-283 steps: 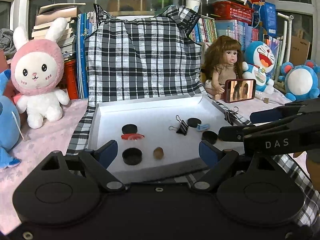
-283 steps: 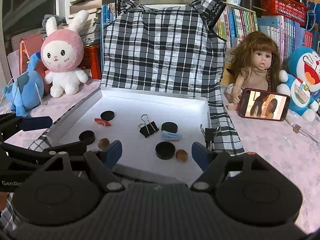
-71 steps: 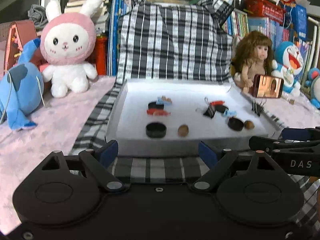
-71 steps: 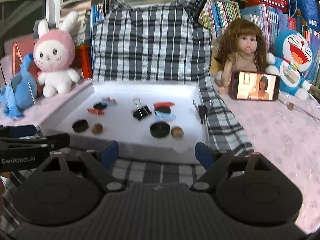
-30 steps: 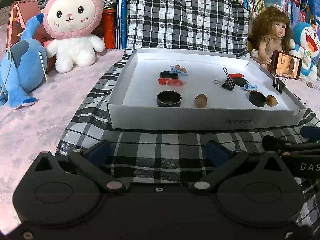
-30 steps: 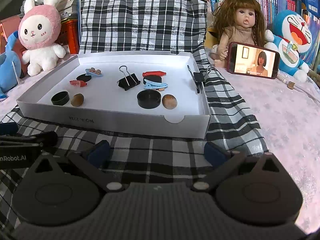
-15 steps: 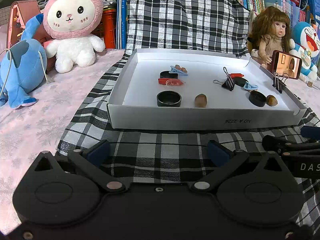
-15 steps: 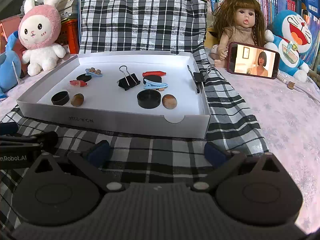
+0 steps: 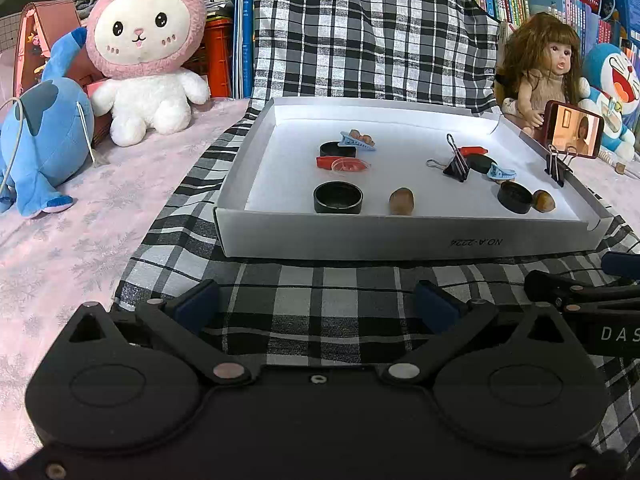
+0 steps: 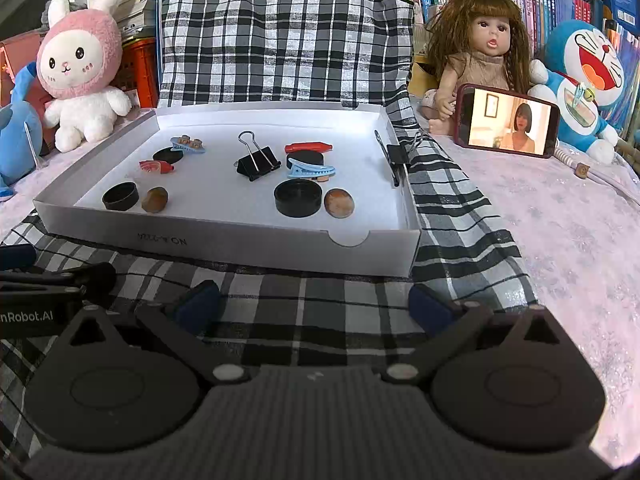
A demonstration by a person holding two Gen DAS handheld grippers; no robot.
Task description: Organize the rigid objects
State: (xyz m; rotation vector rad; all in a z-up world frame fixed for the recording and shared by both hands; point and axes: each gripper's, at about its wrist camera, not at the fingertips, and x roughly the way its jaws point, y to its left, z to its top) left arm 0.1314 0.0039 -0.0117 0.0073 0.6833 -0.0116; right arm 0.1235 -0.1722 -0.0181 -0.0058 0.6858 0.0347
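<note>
Box point(image 10: 248, 246) white and shallow, black caps point(image 10: 298, 198), clips, brown nuts inside, left hand-held gripper point(image 9: 316, 300) and right hand-held gripper point(image 10: 314, 300) both spread apart, empty

You can read "NO.A-2224", upside down, on the white box point(image 9: 440, 240) front wall. The right gripper point(image 9: 580, 300) arm reads "DAS"; the left gripper point(image 10: 56, 280) arm reads "nRobot.AI", cut off at the edge.

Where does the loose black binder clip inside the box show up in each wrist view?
Left wrist: binder clip right of centre in the box, handles pointing left.
Right wrist: binder clip near the box's middle, handles pointing up and back.
Shared landmark: the phone right of the box.
</note>
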